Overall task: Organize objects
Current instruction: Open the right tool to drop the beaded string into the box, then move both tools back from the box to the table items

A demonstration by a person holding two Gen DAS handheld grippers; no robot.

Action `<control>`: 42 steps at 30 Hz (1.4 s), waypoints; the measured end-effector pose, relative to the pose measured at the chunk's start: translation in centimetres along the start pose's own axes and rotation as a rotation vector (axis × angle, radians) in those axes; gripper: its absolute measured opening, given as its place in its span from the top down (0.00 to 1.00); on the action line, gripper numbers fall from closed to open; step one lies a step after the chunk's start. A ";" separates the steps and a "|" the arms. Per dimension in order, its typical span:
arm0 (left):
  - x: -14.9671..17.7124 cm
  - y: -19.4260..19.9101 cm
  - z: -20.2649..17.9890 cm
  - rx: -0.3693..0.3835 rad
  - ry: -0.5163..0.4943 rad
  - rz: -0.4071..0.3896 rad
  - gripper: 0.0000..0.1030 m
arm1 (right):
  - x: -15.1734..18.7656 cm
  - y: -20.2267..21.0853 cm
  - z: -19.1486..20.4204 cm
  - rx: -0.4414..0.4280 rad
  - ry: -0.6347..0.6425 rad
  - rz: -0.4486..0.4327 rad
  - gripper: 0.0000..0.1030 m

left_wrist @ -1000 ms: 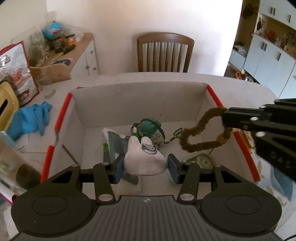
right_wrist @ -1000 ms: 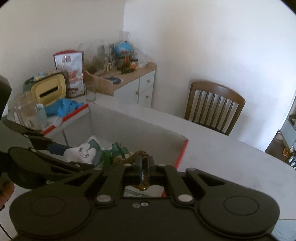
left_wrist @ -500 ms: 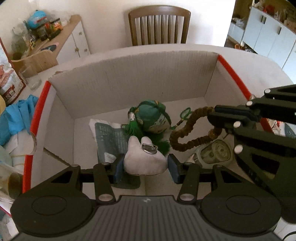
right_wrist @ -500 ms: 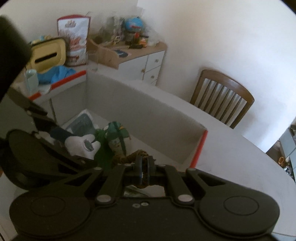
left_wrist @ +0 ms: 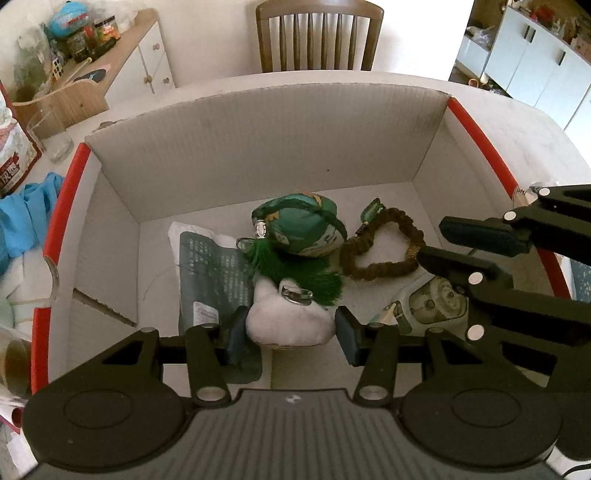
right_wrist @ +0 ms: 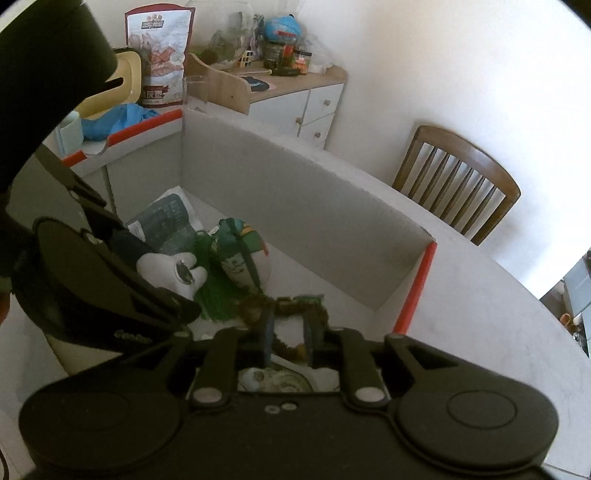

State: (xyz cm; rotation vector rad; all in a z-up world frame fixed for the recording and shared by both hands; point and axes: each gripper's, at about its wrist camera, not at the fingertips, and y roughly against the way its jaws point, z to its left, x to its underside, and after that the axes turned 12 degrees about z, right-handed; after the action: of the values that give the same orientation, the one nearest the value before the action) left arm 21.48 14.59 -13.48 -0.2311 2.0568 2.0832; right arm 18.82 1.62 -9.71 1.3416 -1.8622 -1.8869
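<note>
The left hand-held gripper clenched a white plush w/ the right hand-held gripper opening around a brown scrunchie in the box.

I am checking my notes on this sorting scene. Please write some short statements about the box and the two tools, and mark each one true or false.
1. The left tool holds a white plush toy. True.
2. The brown beaded loop lies on the table outside the cardboard box. False: it lies inside the box, beside the green pouch.
3. The right tool has its jaws parted. True: they are opening around the loop.
4. The box has blue edges. False: they are red.
5. A wooden chair stands beyond the box. True.
</note>
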 end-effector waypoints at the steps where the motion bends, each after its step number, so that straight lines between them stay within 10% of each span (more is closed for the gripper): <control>1: 0.1 0.1 0.1 0.006 0.002 -0.005 0.49 | 0.0 0.0 -0.2 0.000 -0.001 -0.002 0.84; 42: 7.4 13.4 -4.7 0.062 -0.004 -0.323 0.32 | 7.6 14.1 -5.0 -0.196 -0.285 -0.177 0.43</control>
State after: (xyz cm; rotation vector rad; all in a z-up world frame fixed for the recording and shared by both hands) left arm 10.74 10.02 -2.46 -0.5110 1.9280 1.8228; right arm 11.35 -9.93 -0.14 1.2651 -1.6622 -2.3910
